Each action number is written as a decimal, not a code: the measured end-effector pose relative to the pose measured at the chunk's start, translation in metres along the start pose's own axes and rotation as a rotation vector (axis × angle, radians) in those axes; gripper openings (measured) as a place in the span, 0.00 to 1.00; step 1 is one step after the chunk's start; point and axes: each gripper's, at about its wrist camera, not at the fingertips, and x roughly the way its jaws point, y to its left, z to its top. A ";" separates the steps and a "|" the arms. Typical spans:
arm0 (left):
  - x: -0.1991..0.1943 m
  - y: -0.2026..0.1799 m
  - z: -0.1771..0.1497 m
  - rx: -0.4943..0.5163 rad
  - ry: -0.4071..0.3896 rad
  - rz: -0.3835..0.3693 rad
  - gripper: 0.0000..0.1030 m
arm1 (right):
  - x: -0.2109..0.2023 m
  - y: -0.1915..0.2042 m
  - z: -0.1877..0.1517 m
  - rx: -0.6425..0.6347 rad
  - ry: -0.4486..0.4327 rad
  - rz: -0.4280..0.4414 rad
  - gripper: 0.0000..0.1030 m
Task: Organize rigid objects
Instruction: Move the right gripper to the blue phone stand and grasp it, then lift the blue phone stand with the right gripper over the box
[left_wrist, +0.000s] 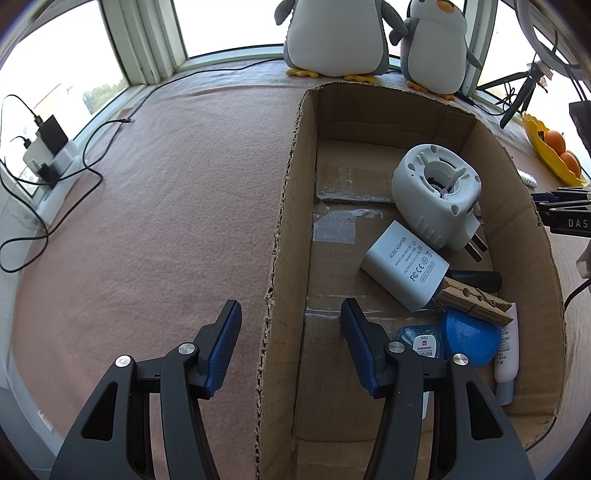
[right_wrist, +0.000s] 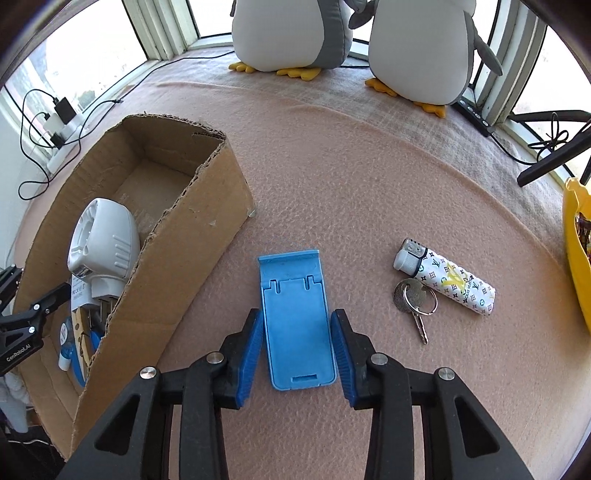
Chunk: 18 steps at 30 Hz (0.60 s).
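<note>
A cardboard box (left_wrist: 291, 206) stands on the pink cloth; it also shows in the right wrist view (right_wrist: 192, 236). Inside lie a white plug-in device (left_wrist: 436, 188), a white AC adapter (left_wrist: 402, 266), a wooden clothespin (left_wrist: 472, 301), a blue round lid (left_wrist: 465, 336) and a small white tube (left_wrist: 506, 343). My left gripper (left_wrist: 291, 325) is open and empty, straddling the box's left wall. A blue phone stand (right_wrist: 295, 317) lies flat on the cloth. My right gripper (right_wrist: 297, 332) is around it, pads close to or touching its sides. A patterned lighter (right_wrist: 447, 278) and keys (right_wrist: 415, 299) lie to the right.
Two plush penguins (right_wrist: 291, 33) stand at the back by the window. A yellow bowl with oranges (left_wrist: 550, 151) sits at the right edge. A power strip with chargers and cables (left_wrist: 48, 155) lies at the left. A black tripod (right_wrist: 550, 151) stands at the far right.
</note>
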 end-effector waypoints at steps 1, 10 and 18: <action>0.000 0.000 0.000 0.001 0.000 0.000 0.54 | -0.004 -0.001 -0.003 0.005 -0.010 -0.002 0.33; 0.000 0.000 0.000 0.000 0.000 -0.002 0.54 | -0.056 -0.016 -0.022 0.089 -0.093 0.014 0.33; 0.000 -0.001 0.001 0.002 -0.001 0.001 0.54 | -0.096 -0.007 -0.032 0.066 -0.117 0.002 0.33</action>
